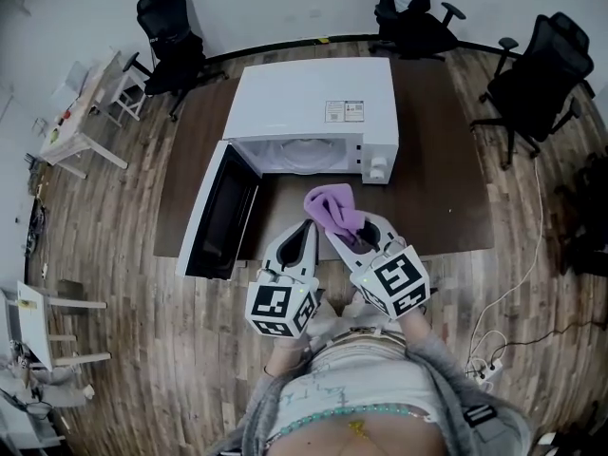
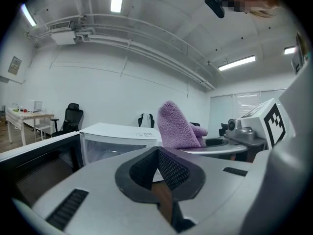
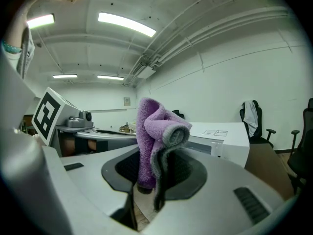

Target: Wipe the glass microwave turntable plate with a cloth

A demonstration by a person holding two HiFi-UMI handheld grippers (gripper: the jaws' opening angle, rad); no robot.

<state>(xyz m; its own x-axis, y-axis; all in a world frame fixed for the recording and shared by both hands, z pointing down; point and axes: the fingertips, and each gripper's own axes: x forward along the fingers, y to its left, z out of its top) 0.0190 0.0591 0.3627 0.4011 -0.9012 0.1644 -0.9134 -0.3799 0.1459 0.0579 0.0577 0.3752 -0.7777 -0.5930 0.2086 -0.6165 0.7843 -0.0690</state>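
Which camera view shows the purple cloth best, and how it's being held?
The right gripper view: the purple cloth stands folded and close up, pinched in the jaws of the right gripper. The head view shows it small from above, in front of the open microwave. The left gripper view shows only its upper part, not the grip.

This is an office-like workroom. A white microwave (image 1: 313,112) stands on a brown tabletop (image 1: 446,188) above a wood-plank floor (image 1: 142,283). Black office chairs (image 1: 171,41) stand behind the microwave and to both sides. A white desk (image 1: 81,112) with small items stands far to its left. Cables (image 1: 513,293) trail on the floor to its right. Strip lights (image 3: 126,24) and exposed pipes (image 2: 146,43) run across the white ceiling.
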